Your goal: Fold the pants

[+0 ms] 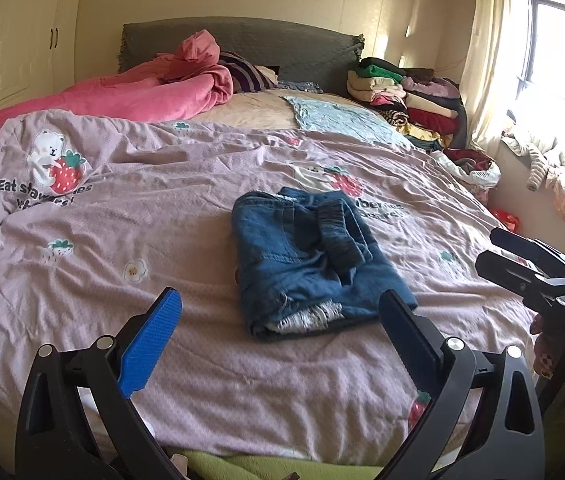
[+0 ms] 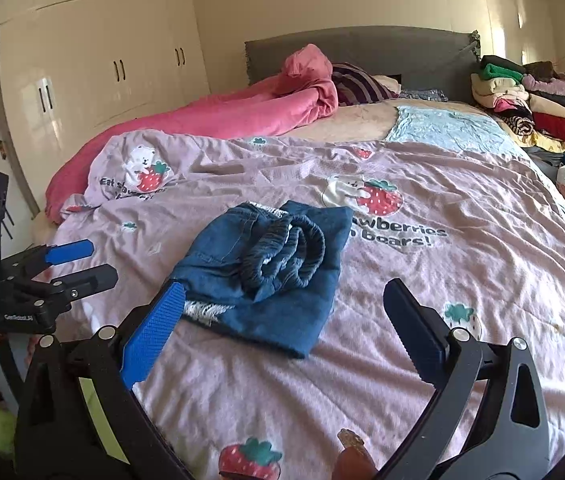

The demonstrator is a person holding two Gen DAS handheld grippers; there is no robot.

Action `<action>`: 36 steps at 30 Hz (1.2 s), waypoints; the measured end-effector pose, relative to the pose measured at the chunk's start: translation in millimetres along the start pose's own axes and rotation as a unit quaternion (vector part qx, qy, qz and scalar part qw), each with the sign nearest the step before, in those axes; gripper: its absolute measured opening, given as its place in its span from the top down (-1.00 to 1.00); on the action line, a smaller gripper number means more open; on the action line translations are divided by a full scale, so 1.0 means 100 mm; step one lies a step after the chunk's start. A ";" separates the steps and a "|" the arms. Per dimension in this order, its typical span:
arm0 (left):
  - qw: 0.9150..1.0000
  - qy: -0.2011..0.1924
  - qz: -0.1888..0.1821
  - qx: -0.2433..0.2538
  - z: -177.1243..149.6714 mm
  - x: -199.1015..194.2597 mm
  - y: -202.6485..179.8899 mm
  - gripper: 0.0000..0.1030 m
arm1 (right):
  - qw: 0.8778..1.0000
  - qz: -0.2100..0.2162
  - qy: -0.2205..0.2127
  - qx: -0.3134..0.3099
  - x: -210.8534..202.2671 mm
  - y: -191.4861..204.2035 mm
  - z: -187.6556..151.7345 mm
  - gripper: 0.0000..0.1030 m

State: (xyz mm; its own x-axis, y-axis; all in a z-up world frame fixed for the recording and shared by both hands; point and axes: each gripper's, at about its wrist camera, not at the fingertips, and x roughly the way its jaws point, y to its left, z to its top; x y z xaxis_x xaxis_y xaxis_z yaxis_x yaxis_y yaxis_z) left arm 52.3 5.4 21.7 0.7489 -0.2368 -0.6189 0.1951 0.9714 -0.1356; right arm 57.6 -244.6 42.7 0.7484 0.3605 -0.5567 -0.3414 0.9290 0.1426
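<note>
Folded jeans [image 1: 306,256] on lilac strawberry bedspread [image 1: 162,240] — cream wardrobes [image 2: 94,60], sunlit window [image 1: 554,56]

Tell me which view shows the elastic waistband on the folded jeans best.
The right wrist view: the gathered elastic waistband lies on top of the folded jeans, its curved ruffled bands facing the camera. The left wrist view shows it only as a dark, foreshortened strip across the jeans.
</note>
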 end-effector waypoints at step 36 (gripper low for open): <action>0.997 0.068 0.005 -0.024 -0.50 0.19 0.08 -0.91 | 0.996 -0.036 0.075 0.013 0.24 0.08 -0.57 -0.82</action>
State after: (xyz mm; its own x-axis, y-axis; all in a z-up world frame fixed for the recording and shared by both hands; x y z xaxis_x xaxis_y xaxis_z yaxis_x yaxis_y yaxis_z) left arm 36.4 9.8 -30.2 0.6566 -0.2261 -0.7196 0.1550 0.9741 -0.1647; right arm 40.6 -233.1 -16.7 0.6760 0.2775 -0.6827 -0.2734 0.9547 0.1173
